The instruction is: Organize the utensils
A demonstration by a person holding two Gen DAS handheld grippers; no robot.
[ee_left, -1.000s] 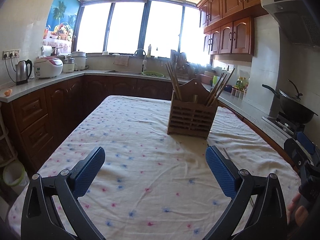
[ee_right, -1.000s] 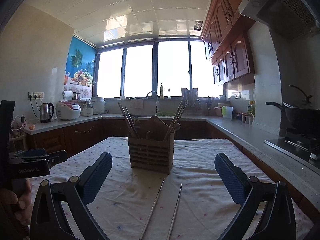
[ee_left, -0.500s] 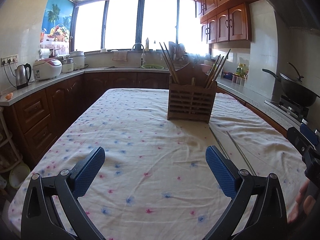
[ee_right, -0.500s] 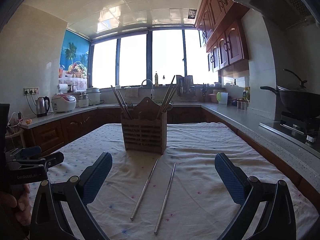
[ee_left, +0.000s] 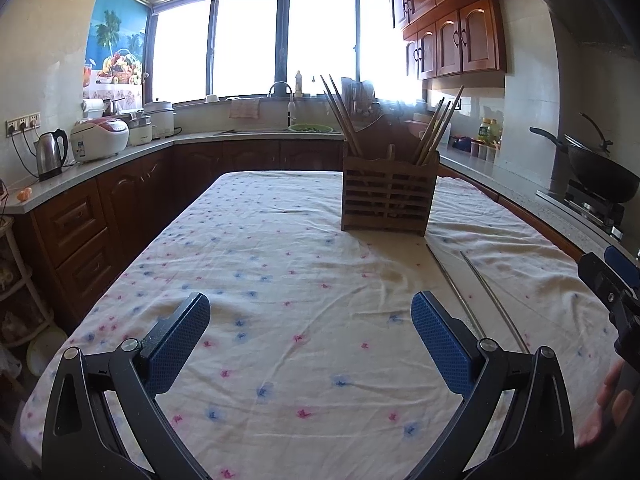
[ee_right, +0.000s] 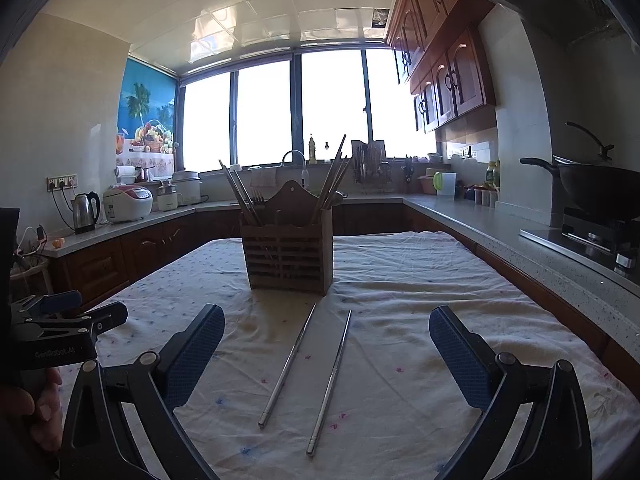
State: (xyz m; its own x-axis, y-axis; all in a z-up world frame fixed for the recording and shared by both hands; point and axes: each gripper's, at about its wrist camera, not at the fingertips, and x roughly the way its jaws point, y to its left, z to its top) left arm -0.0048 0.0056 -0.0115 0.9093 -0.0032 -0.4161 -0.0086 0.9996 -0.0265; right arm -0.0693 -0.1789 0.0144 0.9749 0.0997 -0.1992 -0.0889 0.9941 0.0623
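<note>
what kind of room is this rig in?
A home kitchen, most likely: a wok sits on a stove at the right, a sink faucet stands under the window, and a rice cooker and kettle sit on the counter.

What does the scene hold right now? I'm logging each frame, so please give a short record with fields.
setting: kitchen, table under a floral tablecloth
holder: wooden utensil holder standing upright on the cloth, wooden chopsticks leaning out of it
loose items: two metal chopsticks lying side by side, apart, in front of the holder
left gripper: open, empty, above bare cloth
right gripper: open, empty, the metal chopsticks ahead between its fingers
task state: metal chopsticks not yet in the holder
</note>
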